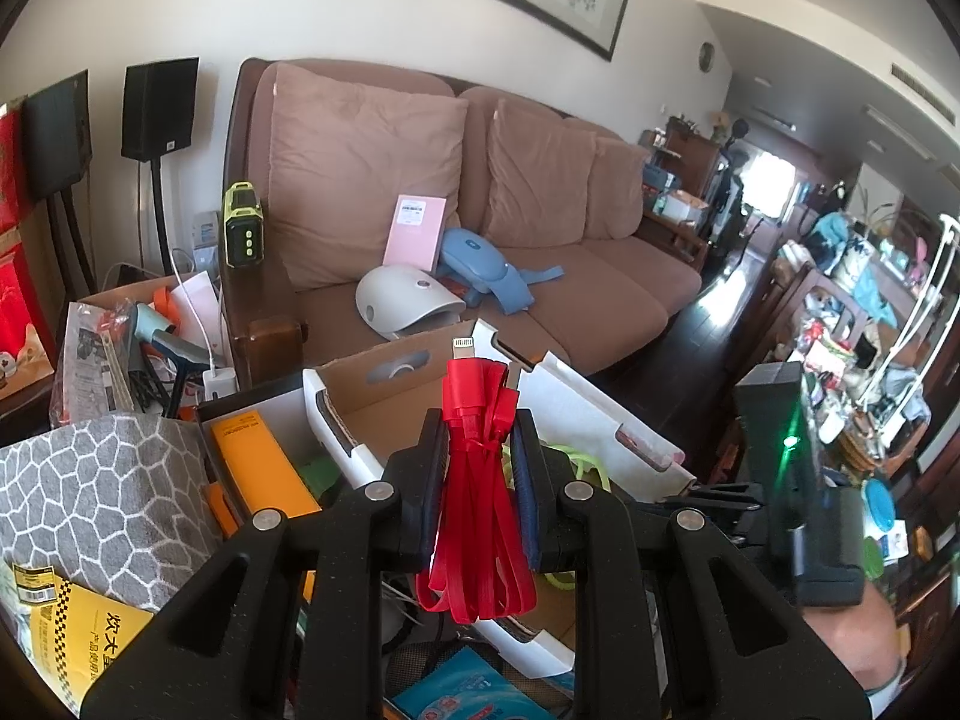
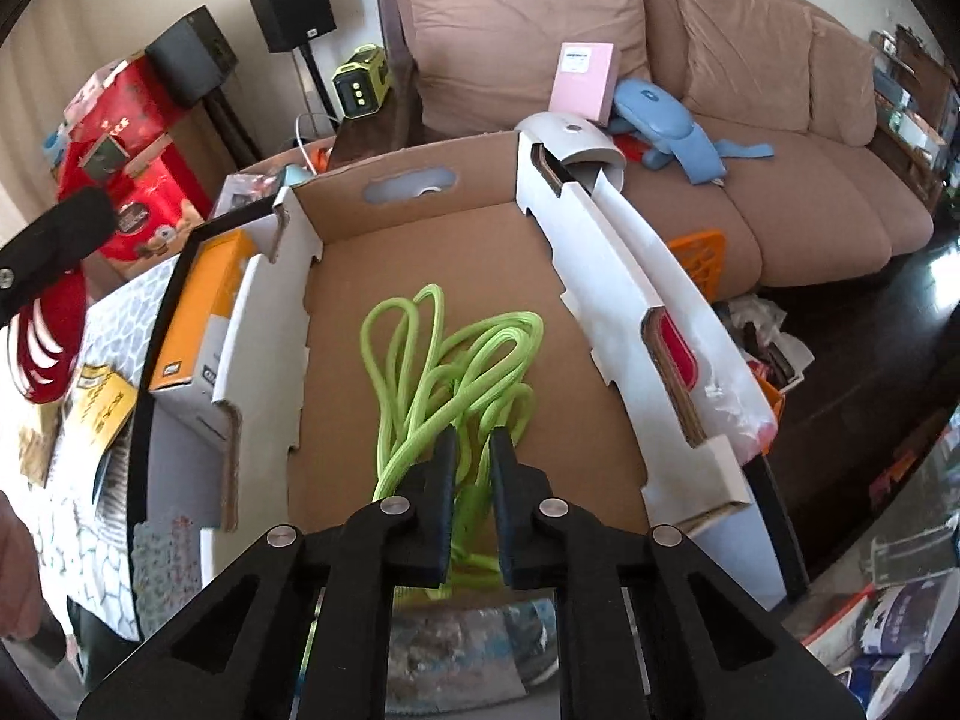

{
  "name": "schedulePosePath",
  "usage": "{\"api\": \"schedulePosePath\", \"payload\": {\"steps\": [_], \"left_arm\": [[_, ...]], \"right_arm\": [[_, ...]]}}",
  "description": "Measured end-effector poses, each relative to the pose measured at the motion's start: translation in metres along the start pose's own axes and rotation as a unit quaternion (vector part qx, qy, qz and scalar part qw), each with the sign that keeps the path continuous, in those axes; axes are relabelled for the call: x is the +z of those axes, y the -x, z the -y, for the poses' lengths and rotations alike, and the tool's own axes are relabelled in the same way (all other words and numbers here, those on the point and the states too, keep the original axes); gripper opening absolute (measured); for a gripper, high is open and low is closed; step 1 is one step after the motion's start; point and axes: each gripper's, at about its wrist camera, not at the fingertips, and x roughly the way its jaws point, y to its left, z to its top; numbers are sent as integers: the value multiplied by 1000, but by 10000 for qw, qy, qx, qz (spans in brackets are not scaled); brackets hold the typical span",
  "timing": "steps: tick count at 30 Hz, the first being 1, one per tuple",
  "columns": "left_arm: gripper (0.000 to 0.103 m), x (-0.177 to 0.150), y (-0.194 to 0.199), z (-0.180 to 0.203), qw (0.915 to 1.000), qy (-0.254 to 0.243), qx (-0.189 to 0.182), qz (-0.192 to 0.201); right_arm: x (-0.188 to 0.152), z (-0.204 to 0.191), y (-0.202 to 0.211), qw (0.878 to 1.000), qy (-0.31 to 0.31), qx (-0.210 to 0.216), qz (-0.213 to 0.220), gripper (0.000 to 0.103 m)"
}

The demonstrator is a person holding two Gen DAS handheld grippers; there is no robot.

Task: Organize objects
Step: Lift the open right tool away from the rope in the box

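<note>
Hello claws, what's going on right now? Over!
Left claw shut on bundled flat red cable, held above open cardboard box. Right claw shut on looped green braided cable lying in the box. Nothing blocking.

An open, shallow cardboard box [image 2: 480, 252] with white outer walls and cut-out handle holes sits amid the clutter and carries a loose coil of lime-green braided cable [image 2: 456, 360] on its brown floor. Just beside its left wall, a dark-rimmed box [image 2: 180, 276] holds an orange-topped carton [image 2: 204, 306]. Behind stands a brown fabric sofa [image 1: 600, 276]; on its seat cushions lie a white dome-shaped device [image 1: 402, 300], a blue padded massager with straps [image 1: 486, 270], and a flat pink box [image 1: 417, 231] leaning against a back cushion.
</note>
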Motion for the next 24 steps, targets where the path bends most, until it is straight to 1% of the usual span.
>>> {"api": "schedulePosePath", "payload": {"steps": [4,9,12,15,18,20,21,24], "left_arm": [[19,0,0,-3,10000,28,11,-9],[19,0,1,-5,10000,46,23,-14],[19,0,1,-5,10000,53,25,-10],[19,1,1,-6,10000,56,31,-3],[19,1,1,-6,10000,73,35,-5],[19,2,2,-8,10000,85,40,-9],[19,1,2,-9,10000,87,44,-11],[19,1,3,-11,9999,94,62,-11]], "right_arm": [[-1,-7,-12,9985,203,-510,-86,8],[1,-3,-11,9989,129,-460,7,8],[1,2,-4,9996,11,-288,61,12],[2,6,10,9996,-175,-2,231,13],[4,11,26,9983,-334,300,380,20],[4,15,37,9972,-422,440,440,21],[5,18,41,9965,-500,480,466,23],[4,25,54,9946,-650,642,497,23]]}}
